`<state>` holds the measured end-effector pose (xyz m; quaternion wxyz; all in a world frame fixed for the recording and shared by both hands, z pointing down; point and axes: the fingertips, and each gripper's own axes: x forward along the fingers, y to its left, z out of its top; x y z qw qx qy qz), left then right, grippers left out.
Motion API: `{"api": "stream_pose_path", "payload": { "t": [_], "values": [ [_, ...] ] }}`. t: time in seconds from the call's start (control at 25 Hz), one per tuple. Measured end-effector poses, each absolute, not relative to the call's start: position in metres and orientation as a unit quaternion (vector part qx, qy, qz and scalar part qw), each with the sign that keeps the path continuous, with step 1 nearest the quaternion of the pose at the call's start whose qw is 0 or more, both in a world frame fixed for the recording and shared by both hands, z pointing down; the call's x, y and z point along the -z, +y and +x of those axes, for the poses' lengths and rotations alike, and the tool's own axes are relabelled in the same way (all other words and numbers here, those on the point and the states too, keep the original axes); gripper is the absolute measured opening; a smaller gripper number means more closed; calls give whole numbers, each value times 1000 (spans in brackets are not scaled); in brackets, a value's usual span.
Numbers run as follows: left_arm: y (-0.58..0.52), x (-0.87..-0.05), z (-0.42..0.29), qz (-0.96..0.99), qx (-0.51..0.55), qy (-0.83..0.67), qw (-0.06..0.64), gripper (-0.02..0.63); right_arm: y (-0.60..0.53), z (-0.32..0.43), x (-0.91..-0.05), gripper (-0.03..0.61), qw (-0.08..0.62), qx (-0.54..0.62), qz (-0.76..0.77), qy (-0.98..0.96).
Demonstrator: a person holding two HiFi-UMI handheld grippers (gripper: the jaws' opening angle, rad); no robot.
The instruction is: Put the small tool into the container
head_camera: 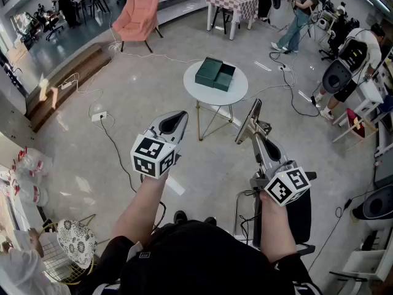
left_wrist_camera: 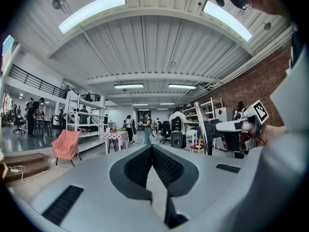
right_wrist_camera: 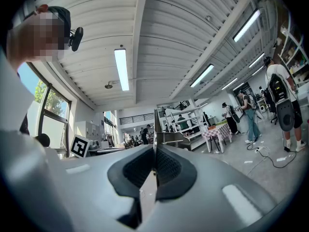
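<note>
The small tool [head_camera: 252, 118] is a thin flat metal piece that sticks up from my right gripper [head_camera: 257, 134], which is shut on it. In the right gripper view the tool's blade [right_wrist_camera: 155, 128] rises edge-on from the closed jaws of that gripper [right_wrist_camera: 154, 151]. It also shows in the left gripper view as the same tool [left_wrist_camera: 199, 127], off to the right. My left gripper [head_camera: 178, 117] is shut with nothing in it, and its jaws [left_wrist_camera: 152, 148] meet at the tip. The container [head_camera: 215, 73], a dark green box, sits on a round white table [head_camera: 203, 91] ahead of and below both grippers.
Cables and a power strip [head_camera: 99, 116] trail over the grey floor. A pink armchair [head_camera: 138, 16] and a checked-cloth table [head_camera: 232, 5] stand far back. People [head_camera: 299, 17] work at the right. A black chair [head_camera: 291, 219] is beside my right arm, a wire stool [head_camera: 75, 244] at lower left.
</note>
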<state>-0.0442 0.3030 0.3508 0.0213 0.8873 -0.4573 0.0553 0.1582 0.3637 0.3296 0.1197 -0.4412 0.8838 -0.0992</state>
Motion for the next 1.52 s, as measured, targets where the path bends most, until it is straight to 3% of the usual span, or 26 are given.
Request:
{"api": "stream_pose_path", "payload": {
  "t": [0.96, 1.52],
  "values": [
    [295, -365, -146, 890, -25, -453, 43, 6, 366, 65, -343, 12, 96, 122, -441, 884],
    [243, -402, -142, 890, -50, -446, 73, 6, 301, 60, -382, 12, 84, 176, -434, 880]
  ]
}}
